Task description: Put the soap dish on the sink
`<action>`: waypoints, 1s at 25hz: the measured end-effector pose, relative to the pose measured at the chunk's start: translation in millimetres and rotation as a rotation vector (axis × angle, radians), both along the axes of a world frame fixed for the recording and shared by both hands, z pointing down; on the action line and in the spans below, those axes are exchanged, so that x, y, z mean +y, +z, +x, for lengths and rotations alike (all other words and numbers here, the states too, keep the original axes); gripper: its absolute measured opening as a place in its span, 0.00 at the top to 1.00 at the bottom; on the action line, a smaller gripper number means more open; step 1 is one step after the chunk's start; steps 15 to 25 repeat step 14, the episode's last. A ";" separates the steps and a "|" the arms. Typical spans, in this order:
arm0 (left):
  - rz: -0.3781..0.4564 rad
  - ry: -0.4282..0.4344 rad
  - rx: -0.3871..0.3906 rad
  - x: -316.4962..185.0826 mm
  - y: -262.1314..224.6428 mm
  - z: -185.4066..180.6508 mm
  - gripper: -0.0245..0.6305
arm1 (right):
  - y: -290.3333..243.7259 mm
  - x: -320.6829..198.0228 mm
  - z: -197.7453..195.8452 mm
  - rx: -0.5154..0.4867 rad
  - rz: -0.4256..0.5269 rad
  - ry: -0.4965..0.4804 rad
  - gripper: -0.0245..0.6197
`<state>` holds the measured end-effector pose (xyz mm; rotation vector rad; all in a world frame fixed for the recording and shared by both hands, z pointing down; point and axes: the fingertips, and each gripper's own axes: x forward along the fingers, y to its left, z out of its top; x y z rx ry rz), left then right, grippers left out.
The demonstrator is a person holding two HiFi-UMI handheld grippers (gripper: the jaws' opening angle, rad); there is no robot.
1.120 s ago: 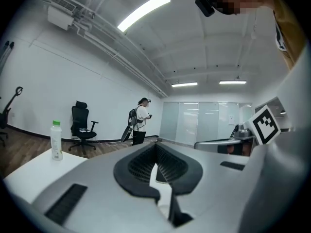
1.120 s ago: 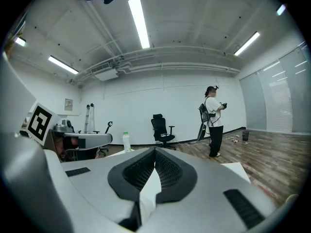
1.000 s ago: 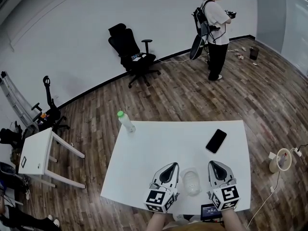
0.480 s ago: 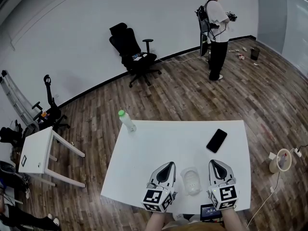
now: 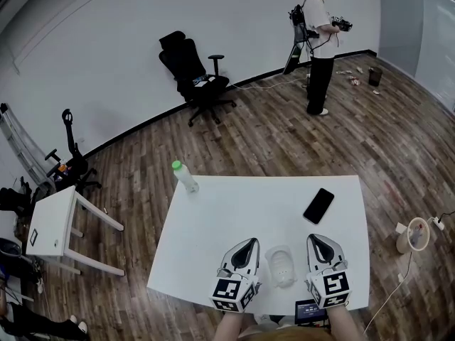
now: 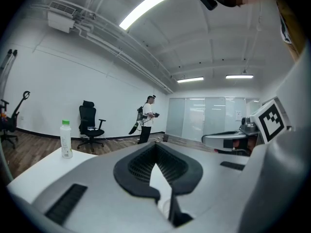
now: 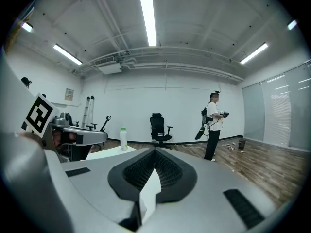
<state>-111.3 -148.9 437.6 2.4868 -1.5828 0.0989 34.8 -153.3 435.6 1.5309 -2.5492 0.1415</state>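
Soap dish lies on the white surface, lower centre of the head view, between left gripper and right gripper, apparently touching neither. Both pairs of fingers are pressed together, empty. Risk: approached unopened, they would likely shove the dish off the near edge. No sink is visible.

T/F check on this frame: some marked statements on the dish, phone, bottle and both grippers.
1. The soap dish lies on the table between the left gripper and the right gripper. True.
2. The left gripper holds the soap dish. False: its jaws are shut on nothing; the soap dish lies beside it.
3. The phone lies flat on the table, to the right. True.
4. The bottle lies on its side. False: it stands upright at the far left corner.
5. The right gripper is wide open. False: its jaws are shut.
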 end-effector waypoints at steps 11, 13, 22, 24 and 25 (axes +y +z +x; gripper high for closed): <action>-0.001 -0.057 -0.014 -6.7 0.2 -10.5 0.95 | -0.8 -9.6 4.8 0.002 -0.002 0.020 0.95; -0.002 -0.068 -0.023 -7.4 1.6 -13.6 0.95 | -0.7 -10.8 4.7 0.003 -0.002 0.024 0.95; -0.003 -0.073 -0.028 -7.8 2.4 -15.0 0.95 | -0.6 -11.4 4.7 0.003 -0.002 0.026 0.95; -0.003 -0.073 -0.028 -7.8 2.4 -15.0 0.95 | -0.6 -11.4 4.7 0.003 -0.002 0.026 0.95; -0.003 -0.073 -0.028 -7.8 2.4 -15.0 0.95 | -0.6 -11.4 4.7 0.003 -0.002 0.026 0.95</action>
